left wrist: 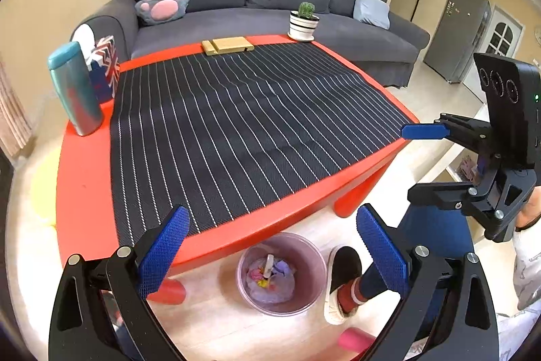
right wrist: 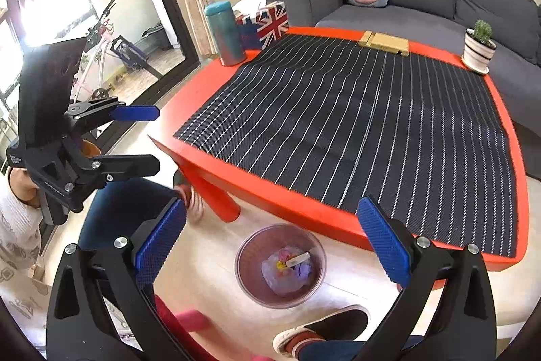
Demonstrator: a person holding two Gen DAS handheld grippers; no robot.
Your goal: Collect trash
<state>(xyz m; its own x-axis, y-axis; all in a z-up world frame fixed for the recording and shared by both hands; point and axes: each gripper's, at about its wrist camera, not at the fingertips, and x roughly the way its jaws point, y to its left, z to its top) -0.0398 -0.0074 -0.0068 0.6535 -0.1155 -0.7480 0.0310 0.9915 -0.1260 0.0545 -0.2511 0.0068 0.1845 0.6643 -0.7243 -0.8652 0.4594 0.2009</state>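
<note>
Hovering above the bin (left wrist: 281, 273) with left gripper (left wrist: 272, 254) and right gripper (right wrist: 272, 247) both splayed empty, trash (right wrist: 290, 266) inside it — risking a knocked-over bin if dipped carelessly.

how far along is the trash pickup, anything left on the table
Mostly done, it seems. The bin on the floor already holds crumpled wrappers and a white stick-like piece. Nothing is in hand: the left tool and right tool both hang open and empty above the bin. The striped mat shows no loose trash; only the bottle, tissue box, wooden blocks and cactus pot remain on the table.
</note>
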